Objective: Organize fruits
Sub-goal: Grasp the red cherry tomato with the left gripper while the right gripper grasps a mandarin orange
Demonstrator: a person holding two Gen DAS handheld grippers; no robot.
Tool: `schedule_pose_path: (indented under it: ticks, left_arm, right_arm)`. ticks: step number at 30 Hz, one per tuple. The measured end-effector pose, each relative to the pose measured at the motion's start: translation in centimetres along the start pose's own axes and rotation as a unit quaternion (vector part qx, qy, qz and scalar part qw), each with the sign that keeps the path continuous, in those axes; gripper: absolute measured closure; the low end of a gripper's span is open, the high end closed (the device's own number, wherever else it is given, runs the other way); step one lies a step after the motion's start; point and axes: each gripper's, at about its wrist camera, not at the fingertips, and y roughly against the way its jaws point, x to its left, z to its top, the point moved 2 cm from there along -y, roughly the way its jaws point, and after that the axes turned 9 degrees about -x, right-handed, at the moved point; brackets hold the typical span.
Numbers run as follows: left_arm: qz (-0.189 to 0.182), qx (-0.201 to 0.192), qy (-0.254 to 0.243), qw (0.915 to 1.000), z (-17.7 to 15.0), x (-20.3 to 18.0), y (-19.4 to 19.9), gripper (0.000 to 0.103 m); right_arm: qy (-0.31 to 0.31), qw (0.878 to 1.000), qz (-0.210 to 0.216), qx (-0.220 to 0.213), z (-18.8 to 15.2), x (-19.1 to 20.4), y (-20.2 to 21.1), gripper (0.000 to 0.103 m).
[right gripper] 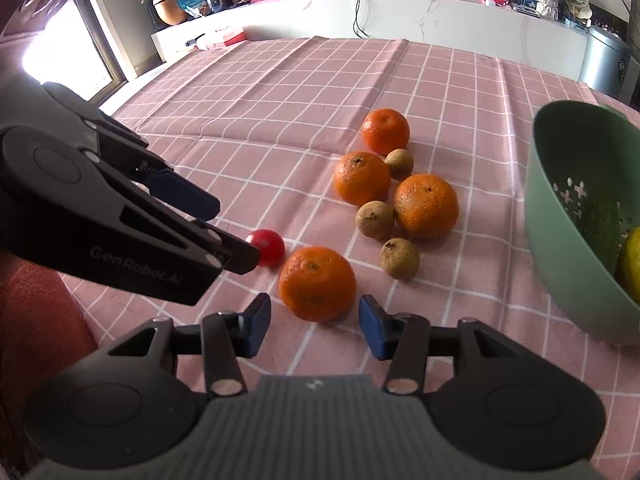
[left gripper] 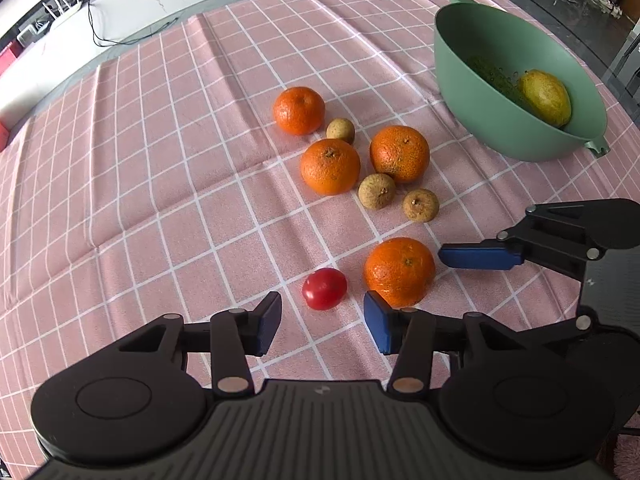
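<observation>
Several oranges and three small brown longans lie on the pink checked cloth. My left gripper point(left gripper: 322, 322) is open, its fingers on either side of a small red tomato point(left gripper: 324, 288) just ahead. My right gripper point(right gripper: 314, 326) is open, just short of the nearest orange point(right gripper: 317, 283), which also shows in the left wrist view point(left gripper: 399, 272). A green colander point(left gripper: 516, 80) at the right holds a yellow-green fruit point(left gripper: 546, 97) and a dark green vegetable point(right gripper: 600, 228). One right finger point(left gripper: 480, 257) shows beside the nearest orange.
The other oranges point(left gripper: 330, 166) point(left gripper: 400, 153) point(left gripper: 299, 110) and the longans point(left gripper: 376, 191) point(left gripper: 421, 205) point(left gripper: 340, 130) cluster mid-table. The left gripper's body point(right gripper: 120, 216) crosses the right wrist view. A counter with cables and a metal bin point(right gripper: 604, 64) stands beyond the table.
</observation>
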Motion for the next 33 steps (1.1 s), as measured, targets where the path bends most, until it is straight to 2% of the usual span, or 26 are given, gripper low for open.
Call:
schedule_pose_path:
  ticks: [5,14,17,24,29,33]
  left_arm:
    - [0.003,0.010,0.007,0.9999,-0.2,0.6,-1.0,0.053]
    - [-0.006,0.016,0.016,0.9997,0.1,0.6,-2.4,0.053]
    - [-0.005,0.016,0.017,0.9997,0.1,0.4,-2.8,0.053]
    - [-0.005,0.015,0.031,0.9994,0.1,0.3,-3.3,0.070]
    - [0.006,0.010,0.043,0.9990,0.1,0.3,-2.9,0.070]
    - [0.001,-0.005,0.060,0.9982,0.6,-0.1,-1.5,0.070]
  right_arm:
    - [0.017,1.000,-0.003,-0.003,0.1,0.2,-1.2,0.056]
    - [0.012,1.000,0.003,0.002,0.1,-0.2,-1.6,0.060]
    - [0.009,1.000,0.000,0.011,-0.1,-0.6,-1.2,0.060]
    - [0.002,1.000,-0.009,0.017,-0.7,-1.3,-0.2,0.060]
    - [-0.002,1.000,-0.010,0.011,-0.7,-1.6,0.8,0.060]
    - [-0.004,1.000,-0.013,-0.002,-0.4,-1.9,2.4,0.060]
